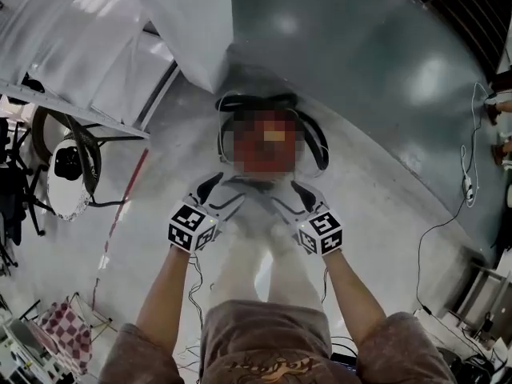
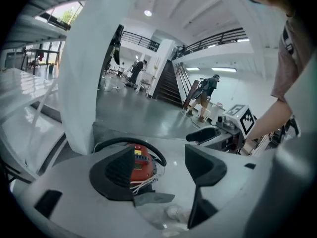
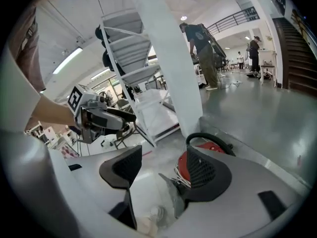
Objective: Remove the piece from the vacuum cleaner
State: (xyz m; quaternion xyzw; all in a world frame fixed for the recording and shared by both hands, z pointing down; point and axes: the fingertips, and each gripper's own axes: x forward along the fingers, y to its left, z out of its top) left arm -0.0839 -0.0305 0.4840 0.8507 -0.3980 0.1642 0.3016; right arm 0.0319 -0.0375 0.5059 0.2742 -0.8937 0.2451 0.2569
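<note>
A large indoor hall, seen steeply from above in the head view and along the jaws in the two gripper views. The floor (image 1: 376, 62) is glossy dark grey-green on the far side and gives way to a paler, matt grey surface (image 1: 384, 214) under the person. A broad white column (image 1: 192, 22) rises at the boundary of the two. A white shelving rack (image 1: 72, 46) stands to the left. A staircase (image 2: 168, 86) and railed upper galleries close the background, where distant people (image 2: 203, 95) stand. The vacuum cleaner (image 2: 141, 165), with a red body and a black hose looped over it, sits on the floor at the foot of the column, directly ahead of the person. Loose white wires (image 2: 143, 182) show at its near side. Which part is the piece to be removed cannot be told. The left gripper (image 1: 226, 192) and the right gripper (image 1: 288, 198) are held side by side, tilted downward, just short of the machine. Each has its jaws spread wide, with nothing between the pads. In the left gripper view the cleaner lies partly behind the left-hand pad, and in the right gripper view partly behind the right-hand pad. A thin cable (image 1: 460, 198) trails across the floor at right. A chequered cloth (image 1: 60, 326) lies at lower left.
</note>
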